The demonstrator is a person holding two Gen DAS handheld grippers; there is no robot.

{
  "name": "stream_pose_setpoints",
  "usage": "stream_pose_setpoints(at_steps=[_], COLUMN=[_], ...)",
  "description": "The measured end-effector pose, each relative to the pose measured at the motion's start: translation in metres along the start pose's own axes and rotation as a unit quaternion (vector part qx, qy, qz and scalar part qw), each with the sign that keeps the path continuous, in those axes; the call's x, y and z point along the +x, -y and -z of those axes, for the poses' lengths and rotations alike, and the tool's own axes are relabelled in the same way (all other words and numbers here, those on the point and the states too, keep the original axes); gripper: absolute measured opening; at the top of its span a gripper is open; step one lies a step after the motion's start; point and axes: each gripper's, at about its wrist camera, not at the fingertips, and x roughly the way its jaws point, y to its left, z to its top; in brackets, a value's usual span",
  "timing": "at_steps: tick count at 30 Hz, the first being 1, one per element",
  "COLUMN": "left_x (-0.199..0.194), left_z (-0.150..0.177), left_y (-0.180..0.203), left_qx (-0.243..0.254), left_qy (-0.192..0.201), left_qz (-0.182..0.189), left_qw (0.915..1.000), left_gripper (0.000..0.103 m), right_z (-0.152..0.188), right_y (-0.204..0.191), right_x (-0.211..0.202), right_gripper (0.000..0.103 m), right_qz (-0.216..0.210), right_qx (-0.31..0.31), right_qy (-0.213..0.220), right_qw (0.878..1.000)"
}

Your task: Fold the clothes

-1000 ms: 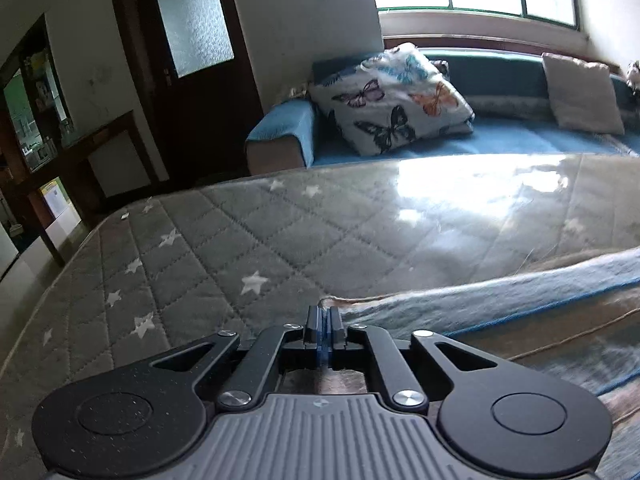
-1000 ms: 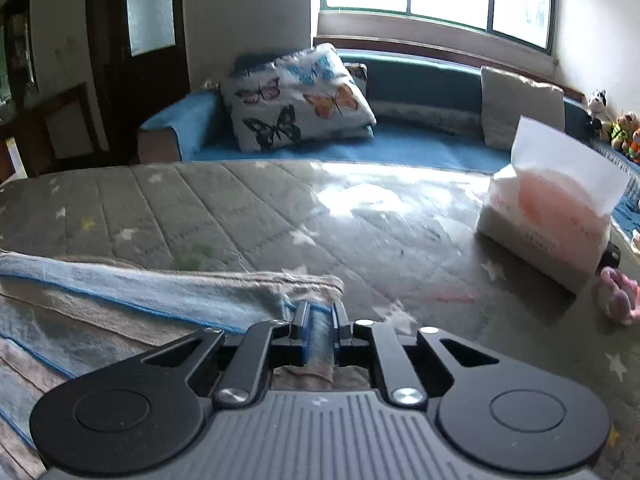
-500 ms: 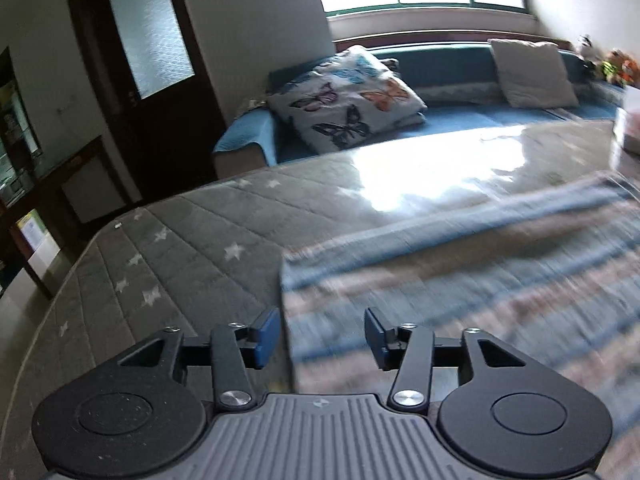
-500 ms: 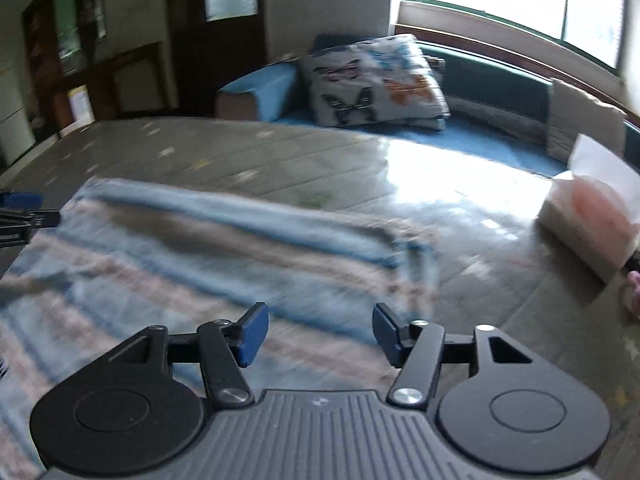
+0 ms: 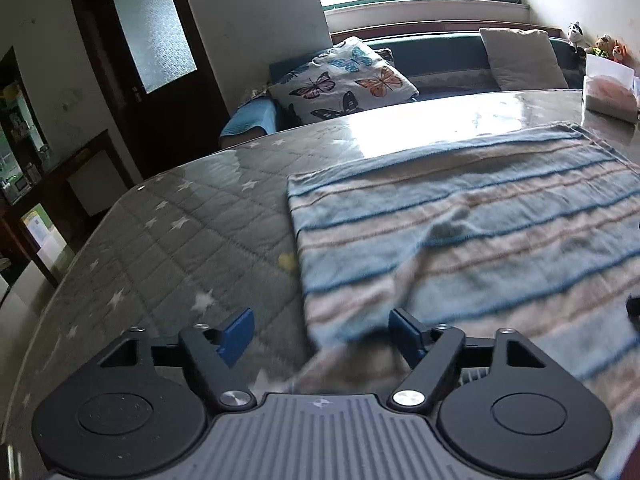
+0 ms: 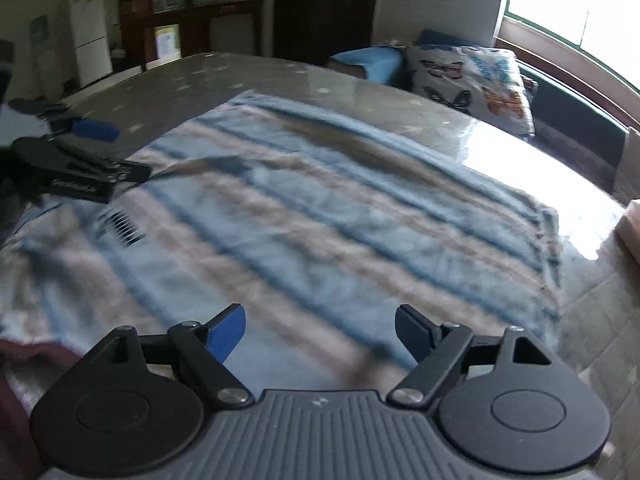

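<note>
1. since a second ago: both grippers let go of the far edge of the striped cloth (image 5: 460, 232) and pulled back toward its near side; the cloth now lies spread flat on the grey star-quilted mattress (image 5: 180, 240).
2. left gripper (image 5: 320, 334): fingers have just been opening and now stand wide. the cloth's near left corner lies between and below them, blurred; the blue pads (image 5: 238, 334) do not press on it.
3. right gripper (image 6: 320, 334): fingers have just been opening, also wide, hanging over the near part of the cloth, nothing gripped.
4. right wrist view shows the left gripper at far left, over the cloth's left edge.
5. tissue pack (image 5: 608, 88) sits on the mattress just beyond the cloth's far right corner.
6. butterfly pillow (image 5: 340, 80) rests on the blue sofa (image 5: 248, 120) behind.
</note>
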Motion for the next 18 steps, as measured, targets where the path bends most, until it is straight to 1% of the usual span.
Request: stream_pose_setpoints(at_steps=[2,3,4,7,10,18], left_x=[-0.011,-0.017,-0.021,-0.03,-0.041,-0.066], left_z=[0.01,0.015,0.02,0.034,0.048,0.076], left_y=[0.0,-0.001,-0.001,-0.003,-0.008,-0.022], left_qx=[0.004,0.004,0.004,-0.001,-0.01,-0.034], left_qy=[0.009,0.012,0.014,0.011,0.015,0.014], left_qz=[-0.008,-0.011,-0.013,-0.02,-0.031,-0.057], left_qw=[0.9999,0.9999,0.9998,0.9997,0.9993,0.9977], left_gripper=[0.085,0.086,0.087,0.088,0.092,0.097], right_z=[0.007,0.011,0.016,0.028,0.04,0.073], right_y=[-0.011,-0.017,-0.023,-0.033,-0.039,-0.045], right_x=[-0.008,-0.014,-0.02,-0.031,-0.042,-0.072], right_gripper=[0.086,0.089,0.09,0.091,0.091,0.092], right_qz=[-0.002,0.002,0.006,-0.002,0.008,-0.005], right_qx=[-0.008,-0.015,-0.021,-0.023,-0.022,-0.007], right_qy=[0.006,0.01,0.015,0.013,0.023,0.013], right_qw=[1.0,1.0,1.0,1.0,0.999,1.0])
